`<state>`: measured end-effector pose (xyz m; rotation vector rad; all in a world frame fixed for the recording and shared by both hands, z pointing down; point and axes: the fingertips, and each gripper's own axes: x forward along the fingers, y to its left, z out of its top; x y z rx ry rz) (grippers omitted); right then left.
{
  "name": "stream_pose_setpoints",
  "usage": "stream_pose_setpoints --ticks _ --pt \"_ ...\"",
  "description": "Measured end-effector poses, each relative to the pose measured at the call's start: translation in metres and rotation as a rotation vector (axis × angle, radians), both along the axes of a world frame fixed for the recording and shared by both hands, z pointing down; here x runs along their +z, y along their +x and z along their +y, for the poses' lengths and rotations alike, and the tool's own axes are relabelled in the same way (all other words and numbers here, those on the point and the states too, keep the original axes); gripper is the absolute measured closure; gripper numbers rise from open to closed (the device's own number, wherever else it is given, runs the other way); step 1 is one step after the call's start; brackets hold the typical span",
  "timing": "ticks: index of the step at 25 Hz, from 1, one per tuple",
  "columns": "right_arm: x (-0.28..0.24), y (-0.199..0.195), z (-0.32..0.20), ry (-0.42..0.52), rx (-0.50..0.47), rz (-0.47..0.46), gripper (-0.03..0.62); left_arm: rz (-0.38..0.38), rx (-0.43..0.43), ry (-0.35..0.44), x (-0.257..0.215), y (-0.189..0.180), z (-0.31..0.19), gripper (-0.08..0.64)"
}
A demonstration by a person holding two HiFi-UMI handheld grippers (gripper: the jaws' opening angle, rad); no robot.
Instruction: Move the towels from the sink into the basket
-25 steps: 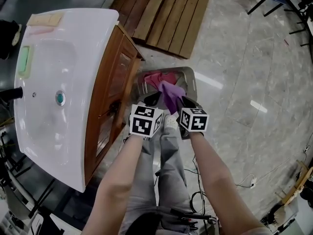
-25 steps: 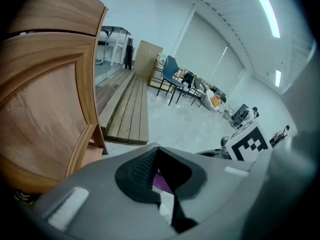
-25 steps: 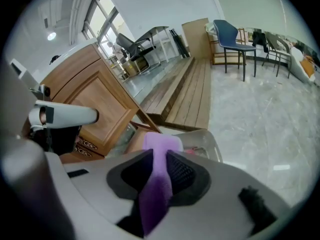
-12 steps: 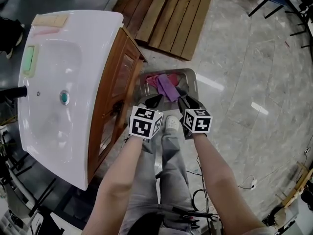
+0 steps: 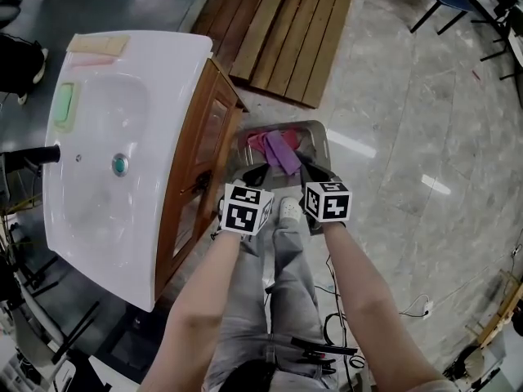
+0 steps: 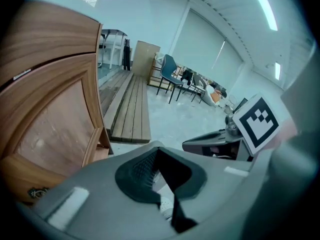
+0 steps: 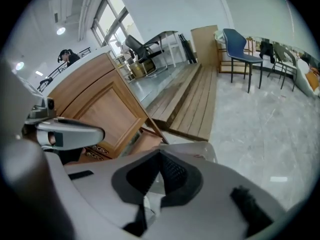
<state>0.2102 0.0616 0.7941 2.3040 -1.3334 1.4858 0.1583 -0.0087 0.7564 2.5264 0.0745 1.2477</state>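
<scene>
Purple towel and pink towel lying inside the basket.
We are holding the left gripper and right gripper closed, empty, over the basket's near rim; the right one's jaws have just been closing.

Finds sink white, sponge on its rim green, cabinet beneath brown wood-grain; beside sink, purple towel, pink towel, silver basket.

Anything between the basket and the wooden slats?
Nothing: only a bare strip of floor separates the basket from the wooden slats, clearest in the head view.
</scene>
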Motion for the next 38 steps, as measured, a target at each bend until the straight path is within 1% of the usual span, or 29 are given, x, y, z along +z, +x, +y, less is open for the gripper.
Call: stream_pose_setpoints --ticks 11,20,23,29,35,38 --pt "-0.038 -0.008 0.003 0.005 -0.014 0.012 0.574 0.02 -0.011 0.013 -0.029 0.0 0.007 0.555" --pt "-0.068 -0.018 0.007 -0.02 -0.088 0.034 0.574 0.034 0.02 0.018 -0.054 0.0 0.012 0.557" --pt "-0.078 -0.018 0.007 -0.03 -0.09 0.038 0.574 0.044 0.021 0.015 -0.064 0.0 0.012 0.557" --pt "-0.101 -0.019 0.003 -0.02 -0.079 0.069 0.574 0.055 0.033 0.016 -0.084 -0.001 0.011 0.558" --pt "-0.116 -0.022 0.002 -0.008 -0.087 0.048 0.574 0.076 0.045 0.025 -0.102 0.001 0.011 0.558" --pt "-0.127 -0.019 -0.001 -0.003 -0.091 0.054 0.574 0.092 0.041 0.029 -0.113 0.002 0.01 0.558"
